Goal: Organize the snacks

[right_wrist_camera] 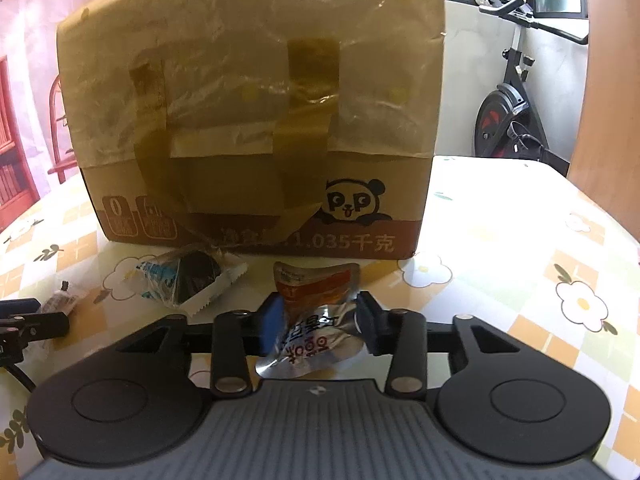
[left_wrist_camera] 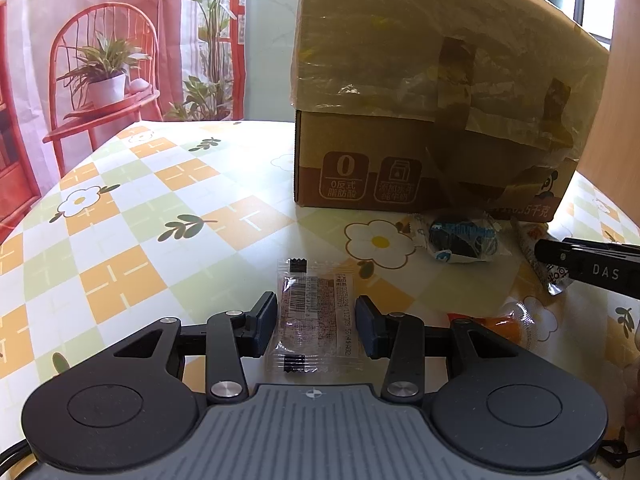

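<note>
The left tool (left_wrist_camera: 316,322) clamps a clear barcode-printed snack packet (left_wrist_camera: 314,316); the right tool (right_wrist_camera: 320,322) pinches a crumpled silver-orange foil pouch (right_wrist_camera: 316,320) before the brown cardboard box (right_wrist_camera: 256,120) printed "1.035千克".

One taped brown cardboard box (right_wrist_camera: 256,120) ahead of the hand-held gripper; three snack packets: clear plastic (left_wrist_camera: 312,312), blue-white (right_wrist_camera: 180,280), orange-silver foil (right_wrist_camera: 316,320).

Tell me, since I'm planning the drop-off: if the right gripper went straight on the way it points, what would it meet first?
Most likely the cardboard box. The right gripper, shut on the foil snack pouch, faces the box's front wall, with only tablecloth between. Depth is unclear; pointing downward, it might touch the table first.
</note>
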`<state>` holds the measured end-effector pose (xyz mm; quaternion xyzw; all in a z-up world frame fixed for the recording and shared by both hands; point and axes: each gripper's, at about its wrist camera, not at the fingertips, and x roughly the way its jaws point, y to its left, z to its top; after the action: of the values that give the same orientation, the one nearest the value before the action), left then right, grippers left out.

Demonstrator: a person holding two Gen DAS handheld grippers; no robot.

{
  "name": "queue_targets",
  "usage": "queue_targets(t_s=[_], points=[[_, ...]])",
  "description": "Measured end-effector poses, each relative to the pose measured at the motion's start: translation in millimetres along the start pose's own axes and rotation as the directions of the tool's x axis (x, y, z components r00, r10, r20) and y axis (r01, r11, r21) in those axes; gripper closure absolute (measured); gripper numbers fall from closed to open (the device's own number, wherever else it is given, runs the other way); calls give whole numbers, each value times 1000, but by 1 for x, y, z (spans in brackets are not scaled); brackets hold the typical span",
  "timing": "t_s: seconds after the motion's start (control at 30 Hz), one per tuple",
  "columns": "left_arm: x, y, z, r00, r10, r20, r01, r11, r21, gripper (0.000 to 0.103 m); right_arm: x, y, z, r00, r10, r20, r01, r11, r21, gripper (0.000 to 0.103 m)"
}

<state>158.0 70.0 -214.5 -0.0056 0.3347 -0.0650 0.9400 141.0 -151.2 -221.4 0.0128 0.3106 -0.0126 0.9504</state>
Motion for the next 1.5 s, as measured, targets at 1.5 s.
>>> queue_targets(t_s=[1.5], points=[[-53, -8, 35, 977, -101, 188, 104, 995, -8, 62, -74, -21, 12, 984, 12, 175, -28, 996, 89, 51]])
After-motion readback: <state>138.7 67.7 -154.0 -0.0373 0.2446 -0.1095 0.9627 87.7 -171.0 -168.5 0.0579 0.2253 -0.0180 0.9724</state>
